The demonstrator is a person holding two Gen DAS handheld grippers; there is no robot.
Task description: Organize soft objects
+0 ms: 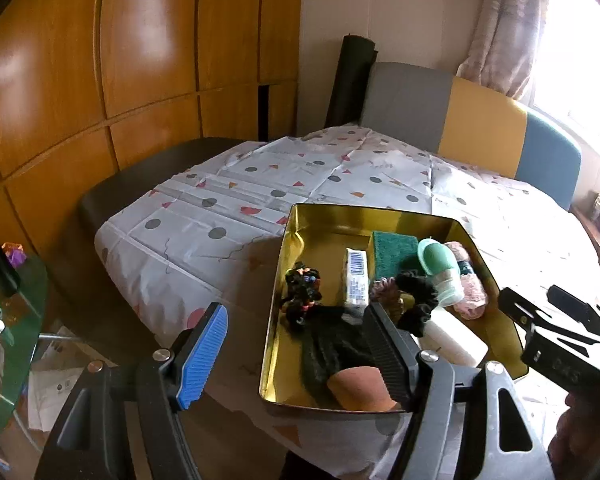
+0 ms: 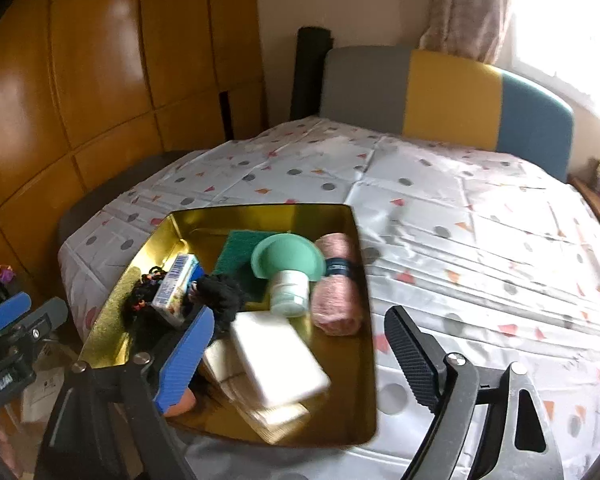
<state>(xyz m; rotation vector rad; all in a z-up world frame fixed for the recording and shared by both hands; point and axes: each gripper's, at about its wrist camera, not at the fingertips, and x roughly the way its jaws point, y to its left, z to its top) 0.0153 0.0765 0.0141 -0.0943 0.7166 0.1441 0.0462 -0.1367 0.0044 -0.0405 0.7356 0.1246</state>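
Tin on the bed is crammed already: sponge pad, yarn, scrunchies. Both grippers, left and right, hover with jaws wide, empty. The white block at 6 o'clock looks perched, so a nudge could tip it out.

I'm working in a home bedroom: a bed under a white dotted sheet, grey-yellow-blue headboard behind, glossy wooden wardrobe doors upper left, curtained window upper right.
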